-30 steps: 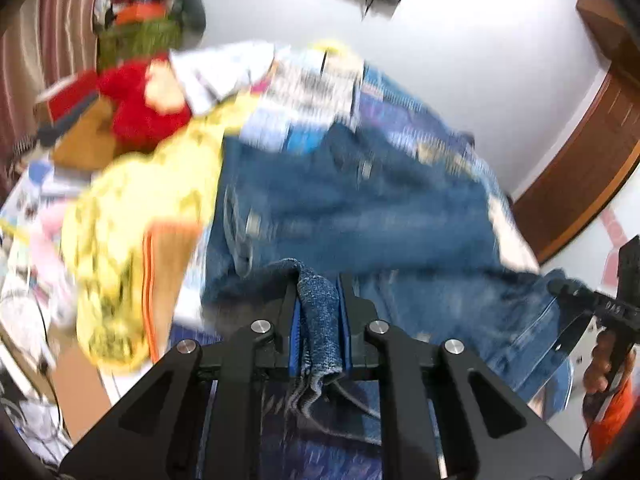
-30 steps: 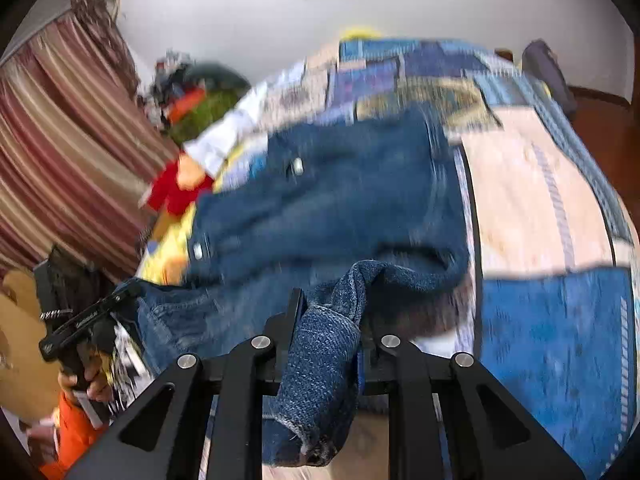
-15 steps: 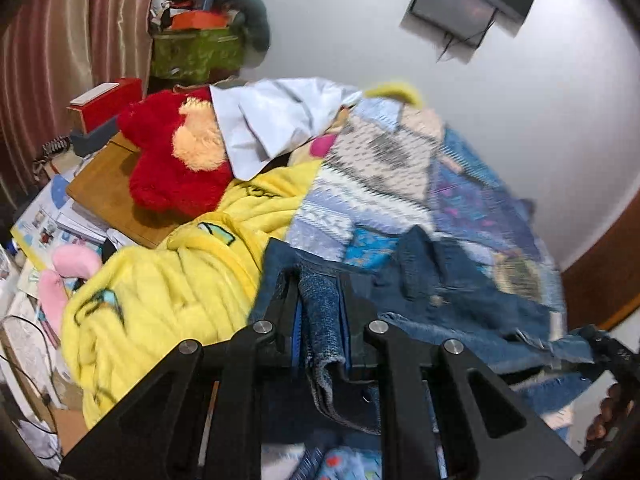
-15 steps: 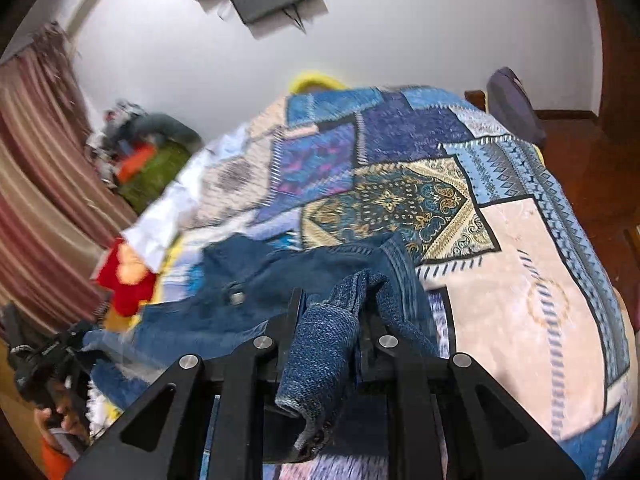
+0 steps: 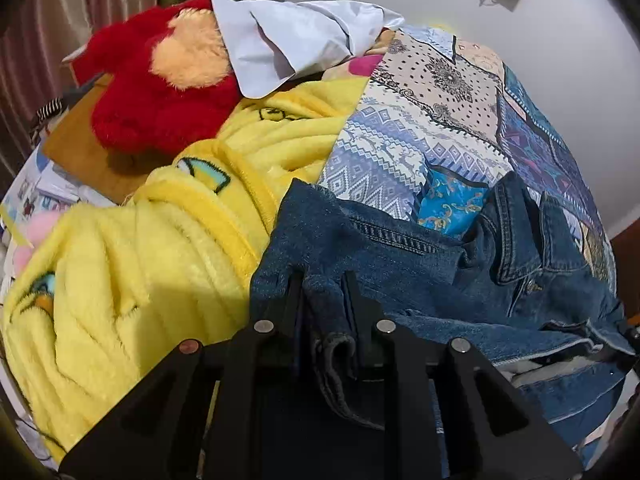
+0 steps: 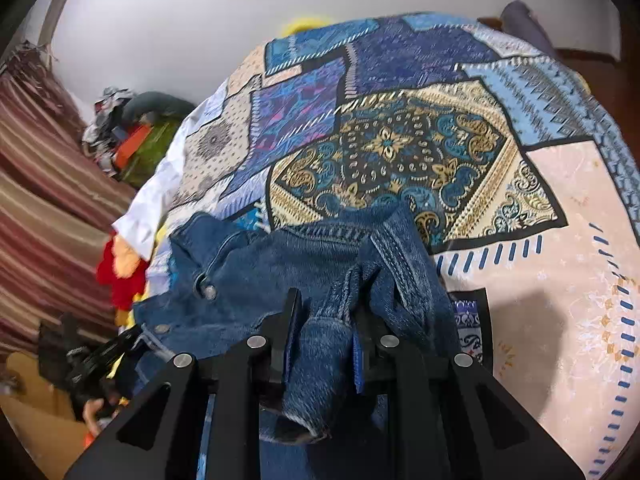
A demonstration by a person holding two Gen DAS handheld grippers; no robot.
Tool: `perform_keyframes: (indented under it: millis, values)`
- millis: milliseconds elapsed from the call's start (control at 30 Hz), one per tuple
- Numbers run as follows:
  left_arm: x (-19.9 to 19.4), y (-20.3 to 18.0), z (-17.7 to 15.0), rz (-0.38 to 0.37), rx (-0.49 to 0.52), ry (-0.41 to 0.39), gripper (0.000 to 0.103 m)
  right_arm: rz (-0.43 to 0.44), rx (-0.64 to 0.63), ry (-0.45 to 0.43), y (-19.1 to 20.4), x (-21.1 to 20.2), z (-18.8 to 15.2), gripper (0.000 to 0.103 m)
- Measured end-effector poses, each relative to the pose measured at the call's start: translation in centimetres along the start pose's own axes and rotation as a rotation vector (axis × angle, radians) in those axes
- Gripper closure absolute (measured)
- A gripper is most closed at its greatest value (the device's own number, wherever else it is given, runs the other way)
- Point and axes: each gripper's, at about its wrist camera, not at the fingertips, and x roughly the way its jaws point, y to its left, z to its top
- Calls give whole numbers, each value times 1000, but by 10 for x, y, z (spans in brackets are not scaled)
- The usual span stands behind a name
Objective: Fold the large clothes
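Carried forward up the bed since a second ago, with both views now lower and nearer the wall. Denim jacket [image 5: 420,256] lies crumpled on the patchwork bedspread [image 5: 420,136], collar and buttons up. Left gripper [image 5: 324,296] clamped on a hem fold; right gripper [image 6: 326,312] clamped on a bunched edge, likely a cuff. Probably heavy, thick and limp yet not slippery; best gripped at seams, hems or shoulders. Left view alone shows the yellow blanket [image 5: 132,264] touching the jacket, the red plush toy [image 5: 160,96] and white cloth [image 5: 288,40]. Right view alone shows bare bedspread beyond and the striped curtain [image 6: 44,216].
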Motion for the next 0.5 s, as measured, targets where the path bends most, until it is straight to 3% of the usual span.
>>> perform_keyframes:
  millis: [100, 233, 267, 400, 500]
  values:
    - [2, -7, 1, 37, 40, 14, 82, -10, -50, 10, 1, -12, 1, 86]
    - [2, -12, 2, 68, 70, 22, 82, -388, -156, -186, -3, -63, 9, 86]
    - [-1, -16, 1, 79, 100, 18, 82, -421, -169, -201, -7, -73, 10, 86]
    - [-25, -40, -7, 139, 277, -26, 76, -382, -189, -163, -20, -106, -1, 86]
    - [-59, -50, -11, 185, 355, -105, 62, -363, -224, -157, -18, -118, -16, 86]
